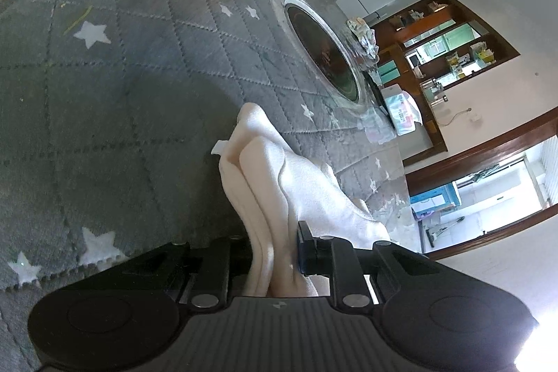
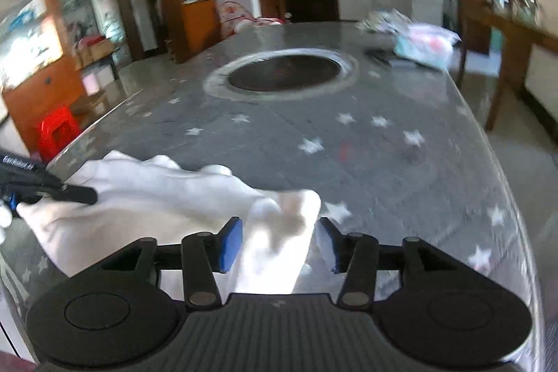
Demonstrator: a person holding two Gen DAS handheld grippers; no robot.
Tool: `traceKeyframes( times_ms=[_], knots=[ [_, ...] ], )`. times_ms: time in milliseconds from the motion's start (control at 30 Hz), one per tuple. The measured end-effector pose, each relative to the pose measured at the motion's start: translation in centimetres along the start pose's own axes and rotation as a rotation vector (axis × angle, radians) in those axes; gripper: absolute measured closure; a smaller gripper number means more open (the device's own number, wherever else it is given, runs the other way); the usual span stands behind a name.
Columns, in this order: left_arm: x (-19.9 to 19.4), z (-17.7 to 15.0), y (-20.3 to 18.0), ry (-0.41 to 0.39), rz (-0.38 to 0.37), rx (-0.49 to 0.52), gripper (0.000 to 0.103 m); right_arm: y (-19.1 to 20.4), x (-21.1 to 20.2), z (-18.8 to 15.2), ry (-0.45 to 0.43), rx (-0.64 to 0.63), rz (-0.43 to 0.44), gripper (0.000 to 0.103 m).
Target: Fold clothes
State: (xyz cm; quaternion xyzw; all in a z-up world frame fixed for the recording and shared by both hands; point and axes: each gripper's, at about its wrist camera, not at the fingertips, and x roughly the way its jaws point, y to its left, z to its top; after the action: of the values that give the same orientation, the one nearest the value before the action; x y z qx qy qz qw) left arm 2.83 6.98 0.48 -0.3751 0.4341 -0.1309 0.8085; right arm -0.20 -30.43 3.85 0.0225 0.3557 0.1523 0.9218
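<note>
A white garment lies bunched on the table's grey star-patterned cover. In the left wrist view my left gripper is shut on a thick fold of it, and the cloth runs up out of the jaws toward the table. In the right wrist view the same garment spreads from the left edge to the middle. One corner hangs between the blue pads of my right gripper, which stands open with gaps on both sides of the cloth. My left gripper shows at the left, pinching the garment's far side.
A round dark recess with a pale ring sits in the middle of the table. Plastic-wrapped packages lie at the far right end. A red stool stands off the left edge. Wooden shelves line the walls.
</note>
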Motion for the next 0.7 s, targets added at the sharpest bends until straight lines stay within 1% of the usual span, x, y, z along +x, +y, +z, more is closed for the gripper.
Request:
traceKeyframes(
  times_ms=[100, 200, 267, 300, 333, 400, 433, 533, 700],
  knots=[
    [0.0, -0.1, -0.2, -0.005, 0.010, 0.008, 0.083, -1.4, 0.7, -0.8, 0.015, 0.070, 0.038, 0.054],
    [0.0, -0.2, -0.5, -0.012, 0.024, 0.030, 0.083, -2.3, 1.2, -1.3, 0.002, 0.125, 0.074, 0.054],
    [0.0, -0.2, -0.6, -0.018, 0.034, 0.045, 0.083, -2.3, 1.0, -1.5, -0.007, 0.140, 0.093, 0.056],
    [0.1, -0.3, -0.8, -0.021, 0.040, 0.054, 0.083, -2.3, 1.0, -1.7, -0.010, 0.147, 0.102, 0.060],
    [0.1, -0.3, -1.0, -0.025, 0.047, 0.066, 0.083, -2.3, 1.0, -1.7, -0.009, 0.153, 0.115, 0.067],
    [0.1, -0.5, -1.5, -0.032, 0.068, 0.104, 0.083, -2.1, 1.1, -1.9, -0.009, 0.162, 0.137, 0.076],
    [0.1, -0.6, -1.9, -0.037, 0.080, 0.124, 0.083, -2.2, 1.0, -1.9, -0.013, 0.169, 0.145, 0.081],
    [-0.1, -0.8, -2.9, -0.051, 0.103, 0.184, 0.083, -2.0, 0.6, -1.8, -0.030, 0.174, 0.139, 0.094],
    [-0.5, -0.7, -5.1, -0.061, 0.111, 0.274, 0.085, -1.8, -1.0, -1.4, -0.084, 0.190, 0.133, 0.095]
  ],
)
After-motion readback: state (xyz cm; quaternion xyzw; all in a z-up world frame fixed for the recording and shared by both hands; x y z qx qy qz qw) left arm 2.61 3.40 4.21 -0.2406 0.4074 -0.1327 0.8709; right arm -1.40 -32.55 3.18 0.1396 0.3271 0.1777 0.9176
